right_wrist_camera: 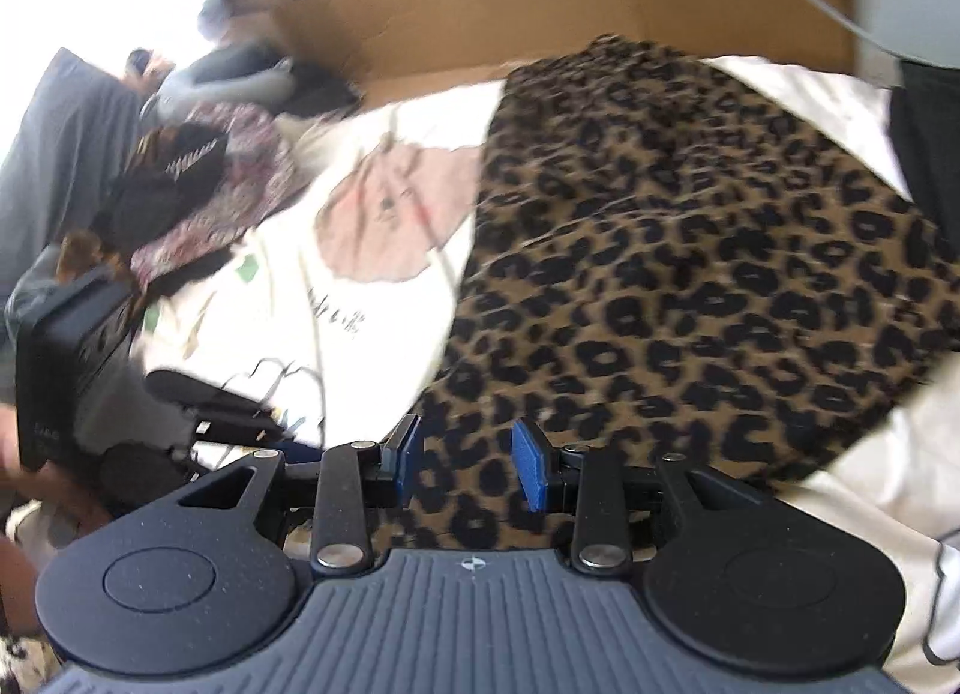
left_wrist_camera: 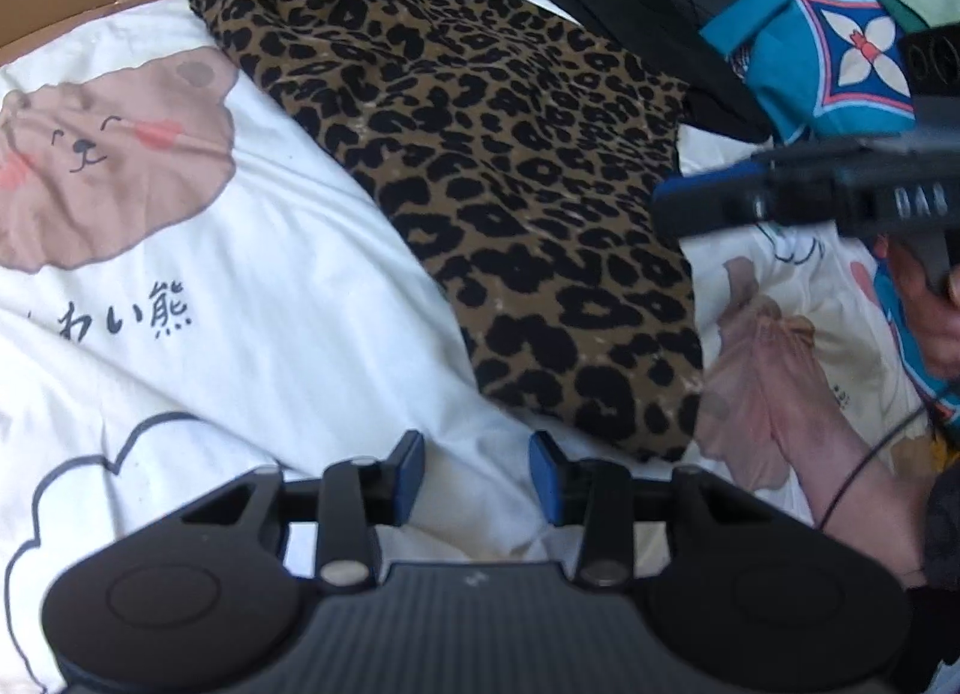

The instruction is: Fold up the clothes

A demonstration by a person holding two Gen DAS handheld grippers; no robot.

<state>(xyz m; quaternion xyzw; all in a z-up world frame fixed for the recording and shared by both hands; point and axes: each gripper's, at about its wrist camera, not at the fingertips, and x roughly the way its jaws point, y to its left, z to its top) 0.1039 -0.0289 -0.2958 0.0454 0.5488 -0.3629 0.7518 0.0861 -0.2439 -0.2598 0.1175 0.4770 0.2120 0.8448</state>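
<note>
The left tongs (left_wrist_camera: 477,475) are spread wide over the white bear bedsheet (left_wrist_camera: 252,286), holding nothing. The right tongs (right_wrist_camera: 462,469) are spread too, just above the leopard cloth (right_wrist_camera: 690,250). It lies flat mid-bed. Farther back, a blurry clothes pile (right_wrist_camera: 198,196) is hard to make out.

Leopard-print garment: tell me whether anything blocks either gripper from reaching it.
Nothing visible does. The left gripper is open beside the leopard-print garment's near edge, over bare bear-print bedsheet. The right gripper hangs open directly above the fabric.

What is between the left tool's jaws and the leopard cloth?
Only bare white bedsheet, seen in the left wrist view; the open left gripper sits just short of the leopard cloth.
</note>
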